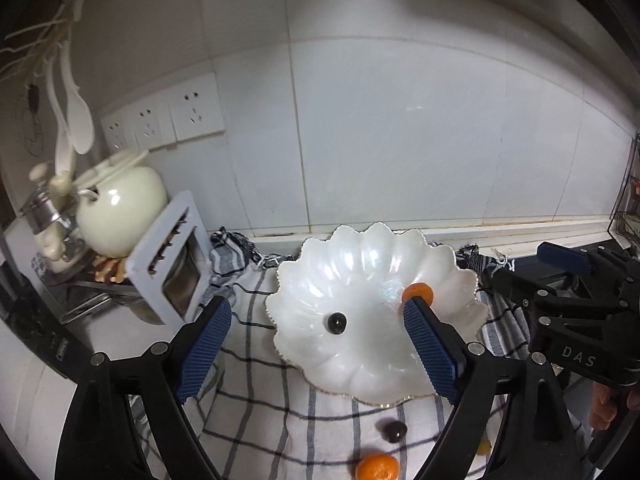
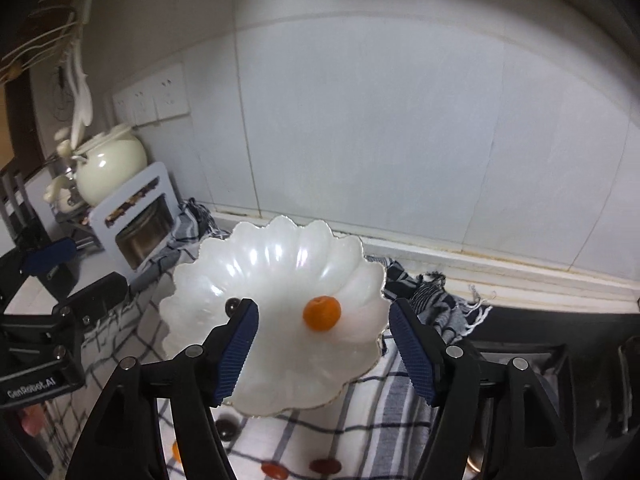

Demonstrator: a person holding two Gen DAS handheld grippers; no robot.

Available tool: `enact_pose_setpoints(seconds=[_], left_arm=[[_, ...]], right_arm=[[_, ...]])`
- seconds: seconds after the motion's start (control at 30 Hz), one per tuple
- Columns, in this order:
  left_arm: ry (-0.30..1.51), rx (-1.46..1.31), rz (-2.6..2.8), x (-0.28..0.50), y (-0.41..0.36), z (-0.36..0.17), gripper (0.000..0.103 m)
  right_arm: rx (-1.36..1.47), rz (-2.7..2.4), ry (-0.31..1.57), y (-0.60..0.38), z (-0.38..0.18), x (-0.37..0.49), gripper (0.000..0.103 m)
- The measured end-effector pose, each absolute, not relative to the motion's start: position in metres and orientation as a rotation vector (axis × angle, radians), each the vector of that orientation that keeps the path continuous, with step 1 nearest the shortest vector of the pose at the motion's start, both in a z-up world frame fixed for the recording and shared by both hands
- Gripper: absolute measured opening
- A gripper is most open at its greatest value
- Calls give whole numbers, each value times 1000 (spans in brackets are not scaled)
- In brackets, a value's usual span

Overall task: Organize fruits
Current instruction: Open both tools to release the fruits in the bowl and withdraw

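A white scalloped dish (image 1: 360, 264) (image 2: 280, 256) sits on a checked cloth. In it lie a small orange fruit (image 2: 322, 313) (image 1: 419, 292) and a dark cherry-like fruit (image 1: 337, 323) (image 2: 231, 306). On the cloth in front lie a dark fruit (image 1: 394, 430) (image 2: 226, 429), a mandarin (image 1: 377, 467), and small red fruits (image 2: 325, 466) (image 2: 273, 470). My left gripper (image 1: 318, 318) is open and empty above the dish. My right gripper (image 2: 324, 320) is open and empty above the orange fruit; it also shows in the left wrist view (image 1: 560, 280).
A white slotted rack (image 1: 168, 264) and a cream pot (image 1: 120, 208) stand at the left by the tiled wall. A dark hob (image 2: 560, 352) lies right of the cloth. A wire rack (image 1: 628, 208) stands far right.
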State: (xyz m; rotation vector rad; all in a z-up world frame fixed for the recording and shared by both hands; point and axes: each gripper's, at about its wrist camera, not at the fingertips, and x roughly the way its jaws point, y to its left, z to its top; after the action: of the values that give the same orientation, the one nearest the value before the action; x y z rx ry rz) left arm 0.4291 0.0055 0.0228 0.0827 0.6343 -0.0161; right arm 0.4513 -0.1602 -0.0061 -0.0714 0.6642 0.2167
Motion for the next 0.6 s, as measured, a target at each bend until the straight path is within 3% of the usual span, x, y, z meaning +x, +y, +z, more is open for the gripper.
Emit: enact_pose_setpoints(seconds=[0.6], left_arm=[[492,91,-13,316,9,50,89]], right_arm=[[-79,272,491,-162,27,340,69]])
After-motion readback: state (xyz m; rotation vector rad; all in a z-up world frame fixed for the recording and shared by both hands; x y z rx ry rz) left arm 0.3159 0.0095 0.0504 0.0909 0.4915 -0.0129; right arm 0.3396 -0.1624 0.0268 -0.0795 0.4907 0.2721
